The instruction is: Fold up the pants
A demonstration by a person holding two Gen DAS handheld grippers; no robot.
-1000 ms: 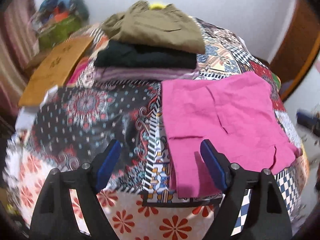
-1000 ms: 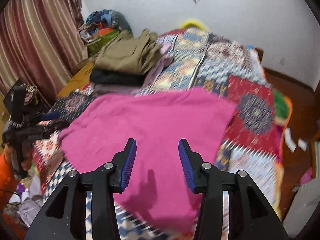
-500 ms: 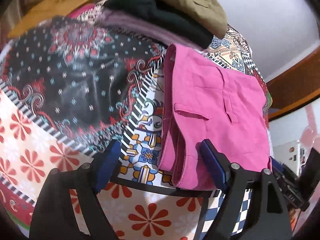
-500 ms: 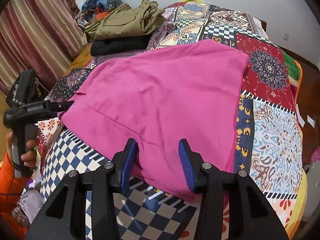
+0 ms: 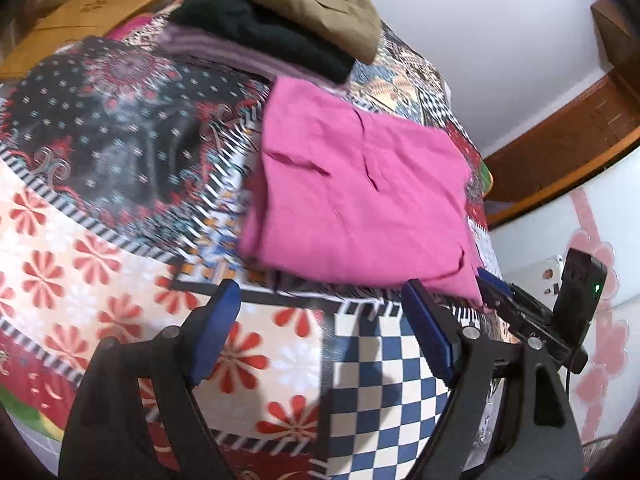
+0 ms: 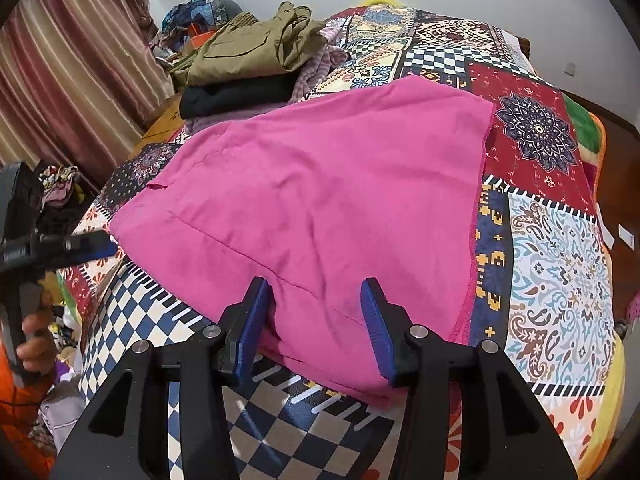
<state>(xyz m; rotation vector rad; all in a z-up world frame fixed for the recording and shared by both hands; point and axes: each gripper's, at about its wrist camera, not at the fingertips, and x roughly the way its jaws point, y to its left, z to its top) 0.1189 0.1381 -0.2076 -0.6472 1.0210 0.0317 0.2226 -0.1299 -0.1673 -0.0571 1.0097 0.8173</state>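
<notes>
Pink pants (image 6: pixel 320 200) — folded, flat on patterned bedspread (image 6: pixel 560 240)

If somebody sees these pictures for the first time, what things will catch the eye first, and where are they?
The bright pink pants stand out first, lying folded flat in the middle of the patchwork bedspread. Behind them, at the far side of the bed, sits a stack of folded clothes with an olive piece on top. In the foreground, the right gripper is open around the near edge of the pants, and the left gripper is open just short of them.
</notes>
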